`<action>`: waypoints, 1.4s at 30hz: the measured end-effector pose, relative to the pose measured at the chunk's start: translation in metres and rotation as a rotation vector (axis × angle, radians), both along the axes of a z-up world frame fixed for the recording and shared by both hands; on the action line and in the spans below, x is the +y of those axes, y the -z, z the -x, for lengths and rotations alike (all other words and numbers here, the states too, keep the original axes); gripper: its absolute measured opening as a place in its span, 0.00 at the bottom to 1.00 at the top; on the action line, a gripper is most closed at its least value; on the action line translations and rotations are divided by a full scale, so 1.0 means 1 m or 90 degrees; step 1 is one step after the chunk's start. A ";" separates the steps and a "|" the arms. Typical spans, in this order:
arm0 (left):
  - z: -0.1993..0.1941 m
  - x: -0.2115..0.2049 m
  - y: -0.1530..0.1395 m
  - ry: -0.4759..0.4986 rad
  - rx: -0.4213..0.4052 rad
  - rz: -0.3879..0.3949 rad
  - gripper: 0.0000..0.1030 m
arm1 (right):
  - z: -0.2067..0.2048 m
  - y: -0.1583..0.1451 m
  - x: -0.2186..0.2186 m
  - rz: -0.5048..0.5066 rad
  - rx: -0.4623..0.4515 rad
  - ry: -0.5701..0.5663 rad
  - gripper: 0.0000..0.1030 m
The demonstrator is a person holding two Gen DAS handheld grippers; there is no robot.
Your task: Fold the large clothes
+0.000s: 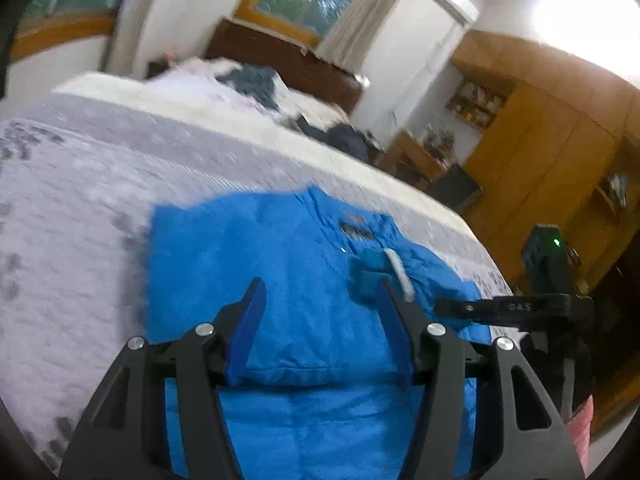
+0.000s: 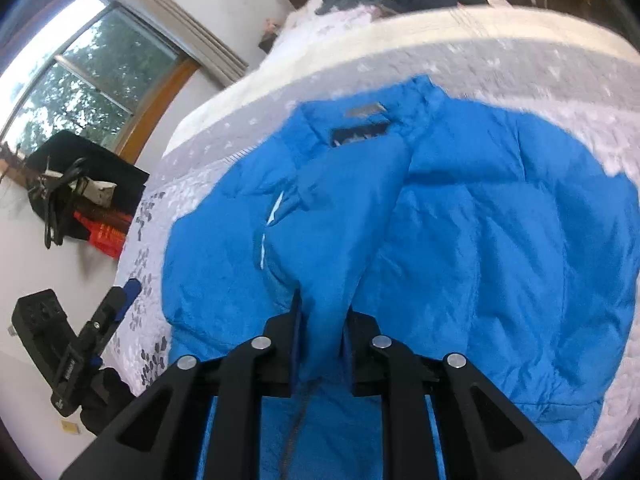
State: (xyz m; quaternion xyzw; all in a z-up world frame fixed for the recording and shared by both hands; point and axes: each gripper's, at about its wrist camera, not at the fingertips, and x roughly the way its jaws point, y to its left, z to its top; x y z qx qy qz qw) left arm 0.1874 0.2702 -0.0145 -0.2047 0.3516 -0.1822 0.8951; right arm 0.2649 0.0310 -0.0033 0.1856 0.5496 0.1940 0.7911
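From the left wrist, the left gripper (image 1: 320,312) hangs with jaws wide and empty over the blue jacket (image 1: 280,260), which lies flat on the bed (image 1: 80,184) near its foot edge. From the right wrist, the right gripper (image 2: 320,320) is clamped on a raised fold of the jacket; folding looks midway, and next comes carrying that fold across. No containers show.

Home bedroom: quilted bed (image 1: 120,168), wooden wardrobe (image 1: 560,140).

Bare quilt lies open on my left of the blue jacket (image 1: 304,280) across the bed (image 1: 100,208); my right claw (image 1: 452,307) crowds the jacket's right edge.
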 end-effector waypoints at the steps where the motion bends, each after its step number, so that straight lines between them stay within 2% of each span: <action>1: -0.006 -0.004 0.006 0.005 0.017 0.002 0.54 | -0.002 0.010 0.000 0.003 0.015 0.002 0.16; 6: -0.034 -0.009 0.044 -0.001 0.089 -0.004 0.52 | -0.007 0.033 -0.006 0.006 0.039 0.011 0.19; 9: -0.042 -0.004 0.054 0.003 0.097 -0.002 0.52 | -0.007 0.037 -0.006 0.007 0.043 0.006 0.22; 12: -0.042 -0.003 0.055 0.003 0.097 -0.001 0.52 | -0.003 0.027 -0.004 0.026 0.028 0.001 0.29; 13: -0.041 -0.002 0.053 0.003 0.097 0.000 0.52 | 0.000 0.021 -0.005 0.040 0.017 0.003 0.31; 15: -0.037 0.000 0.047 -0.001 0.087 -0.003 0.56 | 0.008 -0.005 -0.004 0.101 -0.044 0.015 0.35; 17: -0.034 -0.003 0.038 -0.009 0.063 -0.031 0.58 | 0.012 -0.024 0.005 0.147 -0.092 0.013 0.45; 20: -0.030 -0.004 0.032 -0.015 0.044 -0.055 0.60 | 0.012 -0.036 0.035 0.180 -0.120 -0.039 0.49; 22: -0.030 -0.006 0.036 -0.008 0.045 -0.064 0.60 | 0.008 -0.031 0.060 0.214 -0.120 -0.071 0.50; 24: -0.030 -0.004 0.040 -0.011 0.055 -0.068 0.60 | 0.003 -0.022 0.079 0.257 -0.123 -0.085 0.56; 25: -0.032 -0.003 0.045 -0.012 0.062 -0.065 0.60 | -0.001 -0.014 0.090 0.280 -0.118 -0.091 0.63; 29: -0.034 -0.002 0.051 -0.003 0.070 -0.066 0.60 | -0.012 0.011 0.110 0.372 -0.106 -0.082 0.70; 31: -0.034 -0.003 0.051 -0.002 0.068 -0.072 0.60 | -0.017 0.020 0.109 0.387 -0.092 -0.074 0.68; 33: -0.034 -0.003 0.051 -0.001 0.068 -0.072 0.60 | -0.022 0.022 0.101 0.390 -0.089 -0.058 0.52; 34: -0.034 -0.002 0.052 -0.001 0.069 -0.071 0.60 | -0.022 0.020 0.098 0.395 -0.088 -0.049 0.41; 37: -0.034 -0.002 0.053 -0.001 0.072 -0.067 0.60 | -0.022 0.011 0.078 0.335 -0.077 -0.031 0.29; 42: -0.033 -0.003 0.053 -0.003 0.073 -0.070 0.60 | -0.009 -0.014 0.035 0.207 -0.081 0.014 0.26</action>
